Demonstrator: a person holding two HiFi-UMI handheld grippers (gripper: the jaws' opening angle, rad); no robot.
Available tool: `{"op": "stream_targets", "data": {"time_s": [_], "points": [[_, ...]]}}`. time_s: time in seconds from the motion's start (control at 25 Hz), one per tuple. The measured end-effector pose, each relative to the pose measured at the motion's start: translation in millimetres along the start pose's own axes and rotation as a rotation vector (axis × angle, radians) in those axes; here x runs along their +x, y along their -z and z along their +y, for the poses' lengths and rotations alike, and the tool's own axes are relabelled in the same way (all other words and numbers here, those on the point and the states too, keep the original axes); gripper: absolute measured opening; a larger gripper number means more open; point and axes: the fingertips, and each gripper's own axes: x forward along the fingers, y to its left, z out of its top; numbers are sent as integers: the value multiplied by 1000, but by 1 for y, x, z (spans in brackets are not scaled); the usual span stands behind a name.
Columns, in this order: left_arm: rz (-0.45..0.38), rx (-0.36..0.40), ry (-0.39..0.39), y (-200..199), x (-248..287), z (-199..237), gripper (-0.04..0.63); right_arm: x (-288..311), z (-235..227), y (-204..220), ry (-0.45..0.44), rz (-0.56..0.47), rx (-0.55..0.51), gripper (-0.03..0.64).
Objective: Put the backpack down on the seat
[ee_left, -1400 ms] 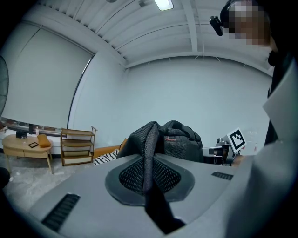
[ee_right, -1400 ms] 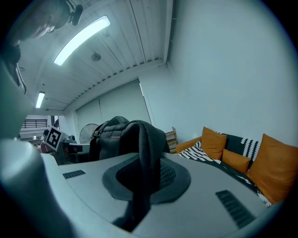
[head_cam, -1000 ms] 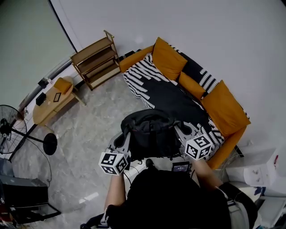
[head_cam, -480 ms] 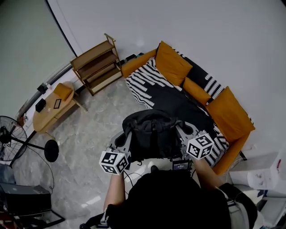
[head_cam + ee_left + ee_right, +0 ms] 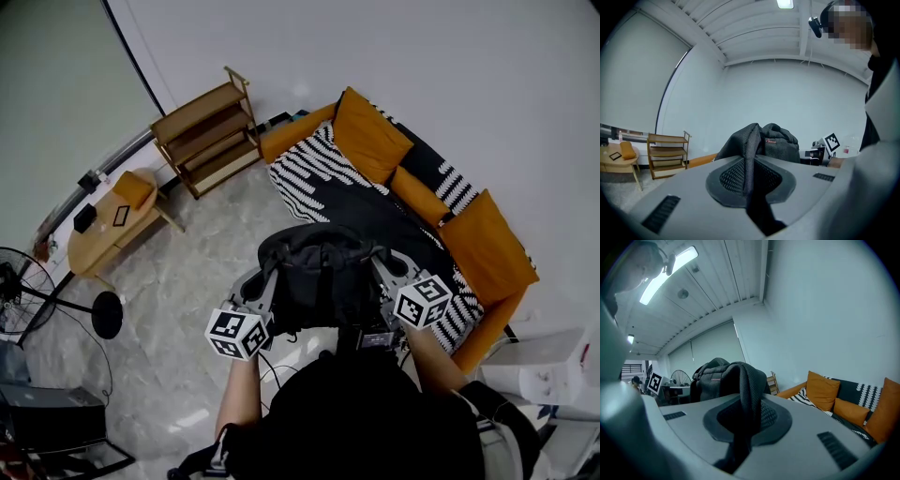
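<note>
A black backpack (image 5: 319,279) hangs in the air in front of the person, over the floor at the front edge of the sofa seat (image 5: 361,211). My left gripper (image 5: 264,284) is shut on a mesh shoulder strap (image 5: 749,154) at the bag's left side. My right gripper (image 5: 380,265) is shut on the other strap (image 5: 751,392) at its right side. In the left gripper view the bag's body (image 5: 778,143) rises behind the jaws. The right gripper view shows the bag (image 5: 715,378) to the left and the sofa (image 5: 834,401) to the right.
The orange sofa carries a black-and-white striped throw (image 5: 314,169) and orange cushions (image 5: 372,136). A wooden shelf (image 5: 204,129) stands by the wall, a round wooden table (image 5: 105,223) and a standing fan (image 5: 26,281) to the left. A white box (image 5: 548,361) sits at the right.
The sofa has shifted slightly in the head view as the person moves a little. Both grippers keep their hold on the backpack's straps.
</note>
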Motion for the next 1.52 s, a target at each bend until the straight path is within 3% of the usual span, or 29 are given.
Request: {"op": "stream_targets", "data": {"time_s": [0.44,1.52], "points": [[14,-18,-9,4,29,27,46,35,-21,2,-21,5,16,46],[76,-51,18,-44,199,125,45,180,-138,-69,-12,20,61,46]]}}
